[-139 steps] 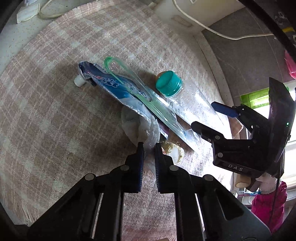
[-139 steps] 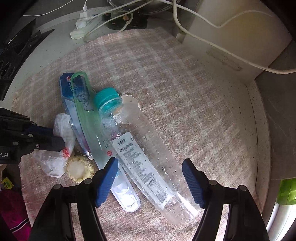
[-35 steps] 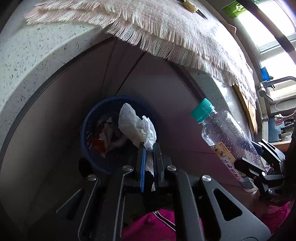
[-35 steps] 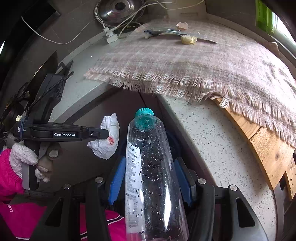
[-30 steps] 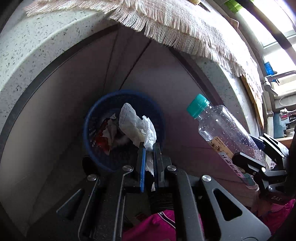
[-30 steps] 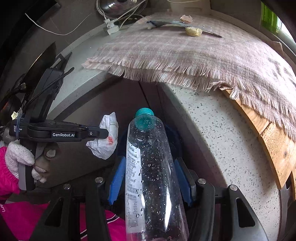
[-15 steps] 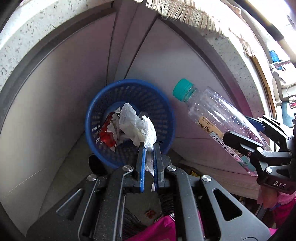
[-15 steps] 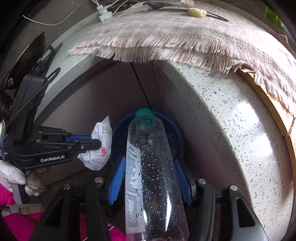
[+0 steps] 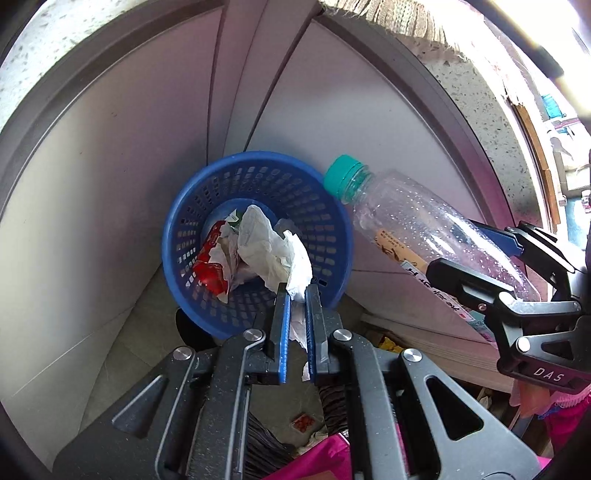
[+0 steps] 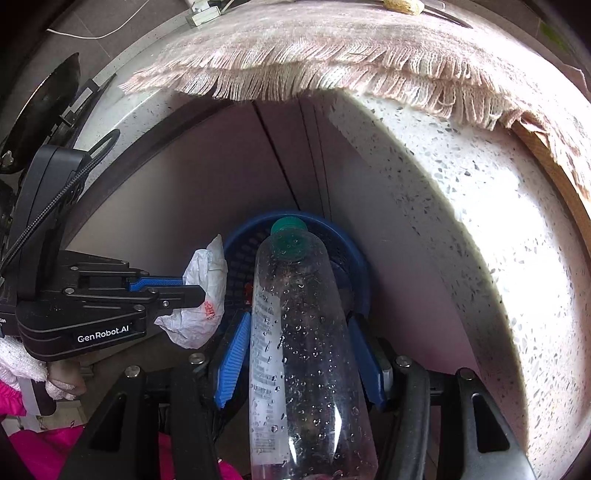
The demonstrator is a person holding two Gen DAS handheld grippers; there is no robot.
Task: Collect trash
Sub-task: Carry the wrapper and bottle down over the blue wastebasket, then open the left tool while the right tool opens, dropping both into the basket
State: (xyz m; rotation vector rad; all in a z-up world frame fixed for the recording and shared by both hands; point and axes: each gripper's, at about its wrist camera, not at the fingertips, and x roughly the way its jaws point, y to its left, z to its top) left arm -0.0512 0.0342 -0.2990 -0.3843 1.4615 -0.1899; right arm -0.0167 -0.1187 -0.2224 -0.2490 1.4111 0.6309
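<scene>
A blue mesh trash basket (image 9: pixel 332 236) stands on the floor under the counter, with red and white wrappers (image 9: pixel 212 271) inside. My left gripper (image 9: pixel 295 295) is shut on a crumpled white wrapper (image 9: pixel 271 254) and holds it over the basket's near rim; the wrapper also shows in the right wrist view (image 10: pixel 201 295). My right gripper (image 10: pixel 301 325) is shut on a clear plastic bottle (image 10: pixel 301 339) with a green cap (image 10: pixel 289 224), cap pointing at the basket (image 10: pixel 356 262). The bottle also shows in the left wrist view (image 9: pixel 424 236), right of the basket.
The speckled stone counter edge (image 10: pixel 498 229) curves overhead, with a fringed plaid cloth (image 10: pixel 332 48) on top. Grey cabinet panels (image 9: pixel 110 166) stand behind the basket. A yellowish scrap (image 10: pixel 402 5) lies on the cloth. Wooden boards (image 9: pixel 424 336) lie on the floor to the right.
Both grippers have dropped from the counter top toward the basket, each still holding its item. The basket looks larger and closer, and the bottle cap now reaches over its rim.
</scene>
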